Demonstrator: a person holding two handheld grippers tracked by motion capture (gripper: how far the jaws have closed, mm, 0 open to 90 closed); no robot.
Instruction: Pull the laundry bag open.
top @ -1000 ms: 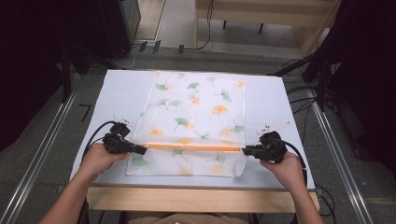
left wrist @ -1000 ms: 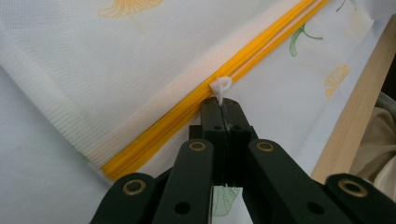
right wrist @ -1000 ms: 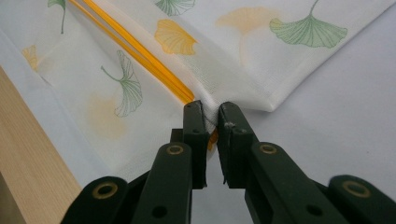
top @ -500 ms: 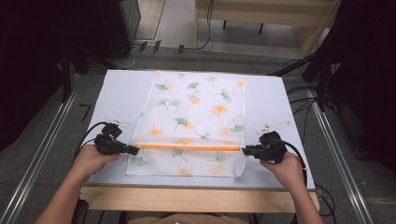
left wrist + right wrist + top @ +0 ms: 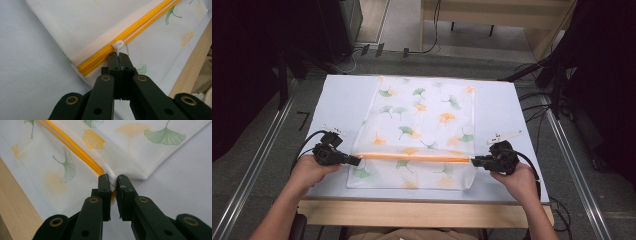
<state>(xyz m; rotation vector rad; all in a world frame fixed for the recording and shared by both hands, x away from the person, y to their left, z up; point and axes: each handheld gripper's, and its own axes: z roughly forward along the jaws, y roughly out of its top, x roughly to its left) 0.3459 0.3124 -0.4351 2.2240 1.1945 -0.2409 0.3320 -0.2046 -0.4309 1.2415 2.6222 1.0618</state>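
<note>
Pulling outward, your left gripper (image 5: 353,160) has dragged the white zipper pull (image 5: 118,45) to the mesh laundry bag's (image 5: 427,115) left end, jaws clenched on its tab; the orange zipper (image 5: 412,157) now looks closed across, stretched between both tools; your right gripper (image 5: 112,185) pinches the bag's far corner, a slight gap between its jaws; the high view hides both grips.

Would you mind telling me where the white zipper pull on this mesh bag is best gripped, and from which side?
Grip the thin flat tab of the white zipper pull, coming in from the bag's left end along the yellow zipper. The left tongs already pinch it that way; its tab points off that end.
</note>
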